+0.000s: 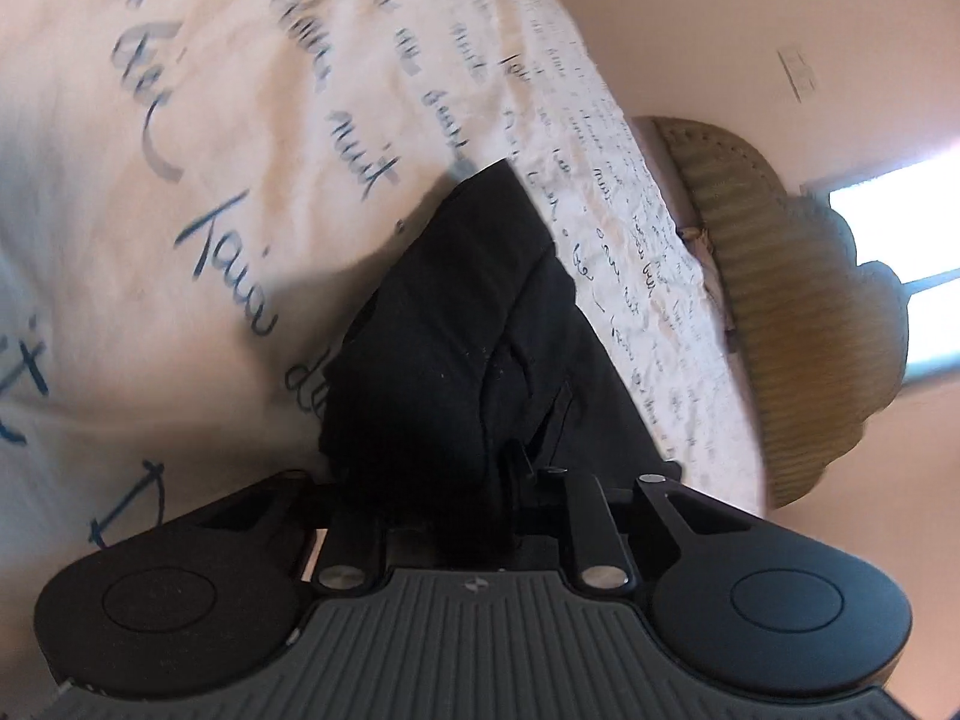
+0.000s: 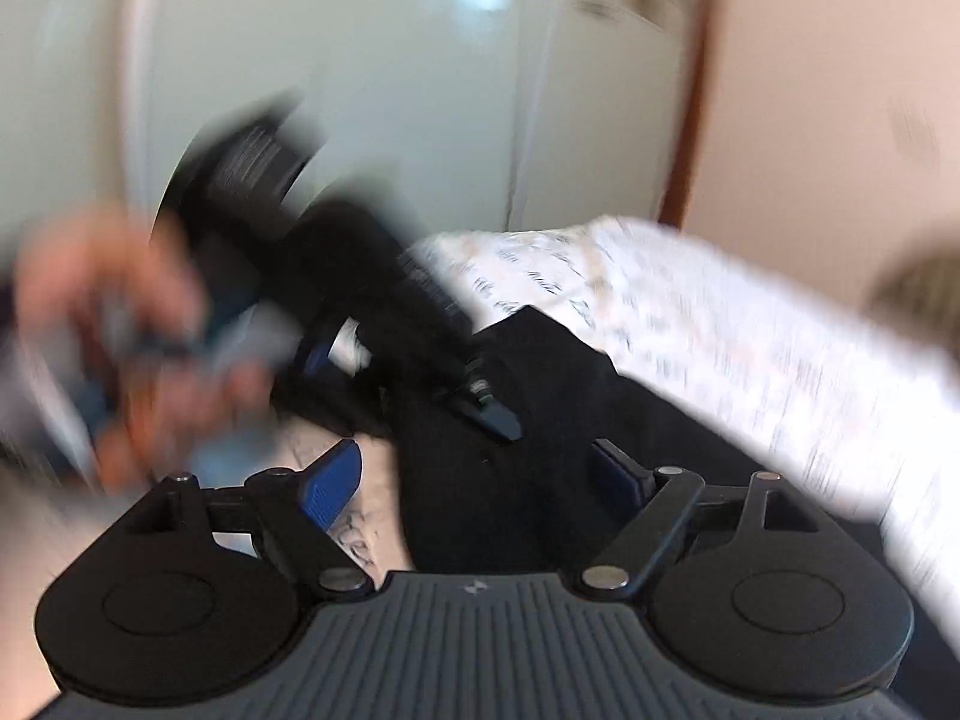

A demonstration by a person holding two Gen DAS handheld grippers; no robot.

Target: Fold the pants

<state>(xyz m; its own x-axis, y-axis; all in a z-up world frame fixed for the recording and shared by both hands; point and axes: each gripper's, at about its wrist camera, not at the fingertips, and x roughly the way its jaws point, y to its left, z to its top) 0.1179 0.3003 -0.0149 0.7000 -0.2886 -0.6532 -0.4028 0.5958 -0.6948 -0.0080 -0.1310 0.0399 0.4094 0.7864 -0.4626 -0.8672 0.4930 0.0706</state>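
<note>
The black pants (image 1: 468,330) hang in a bunched length over a white bedcover (image 1: 210,180) printed with blue handwriting. My left gripper (image 1: 480,480) is shut on the pants, its fingers buried in the dark cloth. In the right wrist view the pants (image 2: 540,420) lie between the blue pads (image 2: 333,483) of my right gripper (image 2: 474,480), which is open with the cloth in the gap. The left gripper (image 2: 486,414) and the hand holding it (image 2: 120,330) show blurred at the left, clamped on the same cloth.
A woven wicker headboard (image 1: 792,324) stands at the bed's far edge, with a bright window (image 1: 900,240) behind it. A white wardrobe door (image 2: 360,90) and a beige wall (image 2: 810,120) lie past the bed (image 2: 750,348).
</note>
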